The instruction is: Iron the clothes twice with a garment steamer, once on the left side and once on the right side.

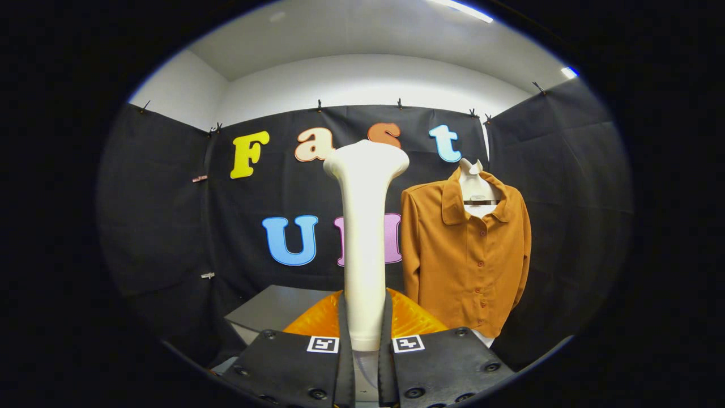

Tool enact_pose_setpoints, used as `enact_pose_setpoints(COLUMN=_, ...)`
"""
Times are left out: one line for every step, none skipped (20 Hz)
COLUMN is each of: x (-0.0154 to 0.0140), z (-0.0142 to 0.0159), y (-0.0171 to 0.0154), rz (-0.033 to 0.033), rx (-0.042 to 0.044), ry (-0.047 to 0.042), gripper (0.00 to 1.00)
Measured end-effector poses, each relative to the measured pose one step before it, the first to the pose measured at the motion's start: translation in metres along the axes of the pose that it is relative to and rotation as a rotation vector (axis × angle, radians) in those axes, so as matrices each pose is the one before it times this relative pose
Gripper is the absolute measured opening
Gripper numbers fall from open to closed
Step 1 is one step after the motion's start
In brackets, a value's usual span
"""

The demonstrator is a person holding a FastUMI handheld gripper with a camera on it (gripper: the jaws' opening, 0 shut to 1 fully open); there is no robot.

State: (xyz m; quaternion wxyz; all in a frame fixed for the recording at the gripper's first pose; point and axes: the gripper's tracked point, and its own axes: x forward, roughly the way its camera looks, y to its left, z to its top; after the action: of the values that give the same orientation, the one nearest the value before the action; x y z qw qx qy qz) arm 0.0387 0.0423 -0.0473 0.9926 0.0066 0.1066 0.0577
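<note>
Gripper view: black two-finger gripper, both fingers pressed on the handle of a cream plastic garment steamer, which stands upright between them. Orange long-sleeved button shirt hangs on a white mannequin form, beyond the fingers, just right of the steamer. Grey table behind, lower left.

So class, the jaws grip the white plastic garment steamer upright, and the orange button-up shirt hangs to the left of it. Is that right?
One detail is wrong: in the gripper view, the orange button-up shirt hangs to the right of the white plastic garment steamer, beyond the gripper. The jaws do grip the steamer's handle upright.
</note>
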Motion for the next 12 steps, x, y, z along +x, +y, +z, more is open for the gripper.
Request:
enact_pose_setpoints(x=-0.00049, z=-0.00092, y=0.00306, rz=0.00227, rx=0.00224, ry=0.00111, gripper=0.2)
enact_pose_setpoints(x=-0.00117, z=-0.00045, y=0.00378, rz=0.00112, rx=0.00297, ry=-0.00183, gripper=0.2)
enact_pose_setpoints(x=-0.00112, z=-0.00076, y=0.00219, rz=-0.00032, rx=-0.00091, ry=-0.00127, gripper=0.2)
enact_pose_setpoints(x=-0.00053, z=-0.00089, y=0.00113, rz=-0.00156, rx=-0.00135, ry=-0.00082, gripper=0.2)
enact_pose_setpoints(x=0.00011, z=-0.00076, y=0.00162, rz=-0.0007, rx=-0.00345, ry=-0.00309, gripper=0.2)
enact_pose_setpoints(x=-0.00096, z=-0.00068, y=0.00203, rz=-0.00003, rx=-0.00177, ry=-0.00231, gripper=0.2)
enact_pose_setpoints(x=0.00003, z=-0.00032, y=0.00157, rz=0.00118, rx=-0.0024, ry=0.00001, gripper=0.2)
enact_pose_setpoints(x=-0.00134, z=-0.00114, y=0.0019, rz=0.00154, rx=0.00073, ry=-0.00008, gripper=0.2)
enact_pose_setpoints(x=-0.00034, z=-0.00019, y=0.00057, rz=-0.00065, rx=-0.00003, ry=0.00005, gripper=0.2)
enact_pose_setpoints(x=-0.00069, z=-0.00041, y=0.00117, rz=-0.00046, rx=-0.00093, ry=0.00164, gripper=0.2)
enact_pose_setpoints(x=-0.00101, z=0.00024, y=0.00032, rz=-0.00035, rx=-0.00053, ry=-0.00176, gripper=0.2)
enact_pose_setpoints(x=0.00051, z=-0.00035, y=-0.00041, rz=-0.00113, rx=-0.00174, ry=0.0006, gripper=0.2)
